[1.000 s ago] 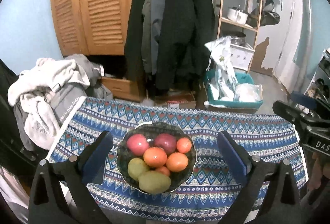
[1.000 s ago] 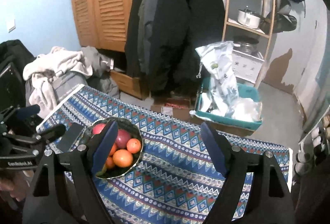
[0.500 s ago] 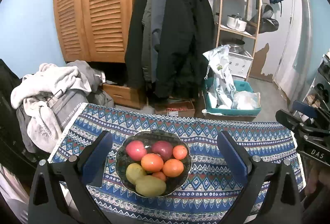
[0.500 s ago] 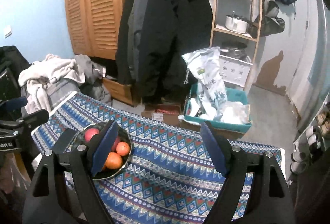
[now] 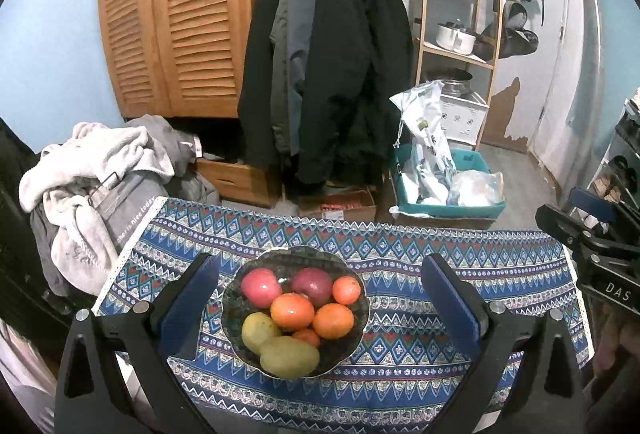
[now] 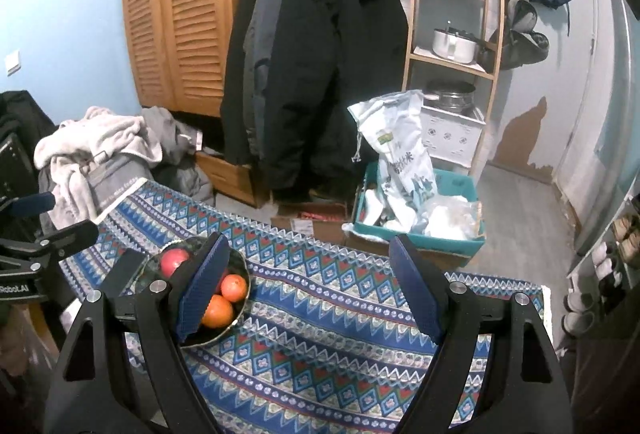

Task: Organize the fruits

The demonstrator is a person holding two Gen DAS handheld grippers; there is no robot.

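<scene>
A dark bowl (image 5: pixel 240 284) sits on a blue patterned tablecloth (image 5: pixel 400 258). It holds two red apples (image 5: pixel 261 287), several oranges (image 5: pixel 293 311) and two green-yellow mangoes (image 5: pixel 289 356). My left gripper (image 5: pixel 318 308) is open and empty, held above the table with the bowl between its fingers. My right gripper (image 6: pixel 308 292) is open and empty over the cloth (image 6: pixel 320 314), to the right of the bowl (image 6: pixel 241 266), whose fruit is partly hidden by its left finger (image 6: pixel 202 292). Each gripper shows at the edge of the other's view.
Behind the table hang dark coats (image 5: pixel 332 54) before a wooden louvred wardrobe (image 5: pixel 168 14). A pile of clothes (image 5: pixel 92 178) lies at the left. A teal crate with bags (image 5: pixel 440 186) and a shelf with pots (image 5: pixel 456 34) stand at the right.
Both grippers have drawn back and risen a little, so the bowl sits lower and smaller in both views. Both stay open. The fruit has not moved.
</scene>
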